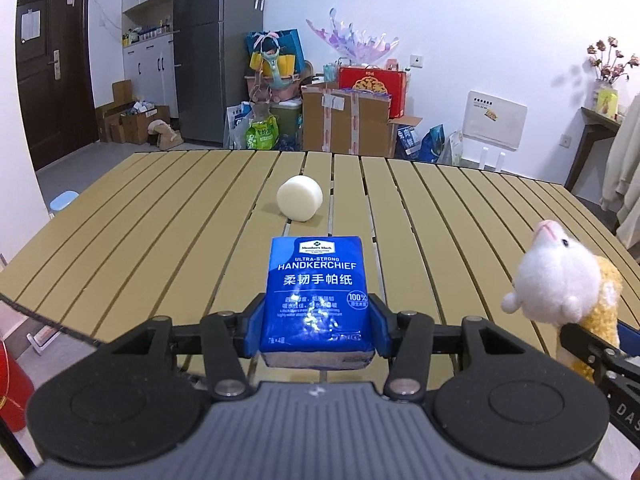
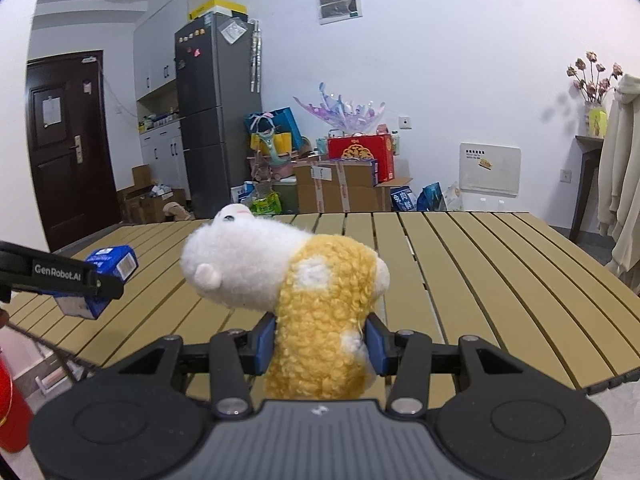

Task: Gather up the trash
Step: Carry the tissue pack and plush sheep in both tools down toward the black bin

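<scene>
**Both grippers hold something above the table**

The left gripper (image 1: 316,330) is clamped on a tissue pack (image 1: 318,300). The pack is a soft, shiny blue plastic block with white words on it. Blue pads press on its two sides, and it is lifted off the table (image 1: 160,232). From the right camera the same pack (image 2: 108,268) shows at the left, held in the air by a black finger.

The right gripper (image 2: 322,346) is clamped on a plush toy (image 2: 304,292). The toy is fluffy, with a curly yellow body and a round white head. Its pads squeeze the yellow body low down, and the head leans to the left. In the left camera the toy (image 1: 560,280) shows at the right edge, also off the table.

The table is made of long, flat tan slats with dark gaps between them. A white cylinder (image 1: 300,198) lies on its side on the slats, well beyond the pack. It looks smooth and waxy, with a flat round end.
</scene>
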Motion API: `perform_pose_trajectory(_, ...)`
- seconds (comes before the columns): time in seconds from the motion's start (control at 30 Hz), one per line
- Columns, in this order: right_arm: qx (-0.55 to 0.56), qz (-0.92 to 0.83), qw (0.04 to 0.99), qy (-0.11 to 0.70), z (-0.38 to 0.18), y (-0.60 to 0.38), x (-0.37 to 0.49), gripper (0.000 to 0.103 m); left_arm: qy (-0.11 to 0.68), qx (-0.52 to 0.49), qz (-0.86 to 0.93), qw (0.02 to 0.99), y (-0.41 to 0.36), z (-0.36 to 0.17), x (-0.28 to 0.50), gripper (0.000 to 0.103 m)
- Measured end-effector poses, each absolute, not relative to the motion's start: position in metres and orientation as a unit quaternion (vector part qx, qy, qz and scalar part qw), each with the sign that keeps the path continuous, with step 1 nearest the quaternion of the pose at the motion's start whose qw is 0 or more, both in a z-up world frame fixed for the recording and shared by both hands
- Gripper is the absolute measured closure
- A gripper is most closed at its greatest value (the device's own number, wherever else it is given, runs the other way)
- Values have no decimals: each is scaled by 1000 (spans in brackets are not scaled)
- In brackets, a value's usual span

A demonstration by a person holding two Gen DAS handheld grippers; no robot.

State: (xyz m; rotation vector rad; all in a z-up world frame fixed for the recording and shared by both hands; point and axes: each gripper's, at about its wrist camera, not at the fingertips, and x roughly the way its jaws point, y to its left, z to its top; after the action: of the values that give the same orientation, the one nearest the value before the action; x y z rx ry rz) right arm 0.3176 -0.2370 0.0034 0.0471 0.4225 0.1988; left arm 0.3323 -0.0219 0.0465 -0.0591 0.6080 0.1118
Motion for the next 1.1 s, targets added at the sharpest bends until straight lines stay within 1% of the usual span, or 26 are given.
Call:
perform_pose_trajectory(0.33, 2, 113, 969, 219, 6, -221, 256, 58, 290, -25, 45, 956, -12, 46, 265, 51)
perform_pose_trajectory(0.57, -7, 122, 963, 241, -4, -209, 212, 58, 301, -22, 45, 952, -5, 30, 222, 51)
perform_pose_trajectory(0.77, -25, 129, 952, 278, -26, -197, 173, 58, 328, -27, 51, 943, 7, 1, 183, 51)
perform_pose_trajectory(1.1, -48, 140, 922, 357, -80, -176, 113, 58, 419, -36, 70, 905, 28, -77, 127, 51)
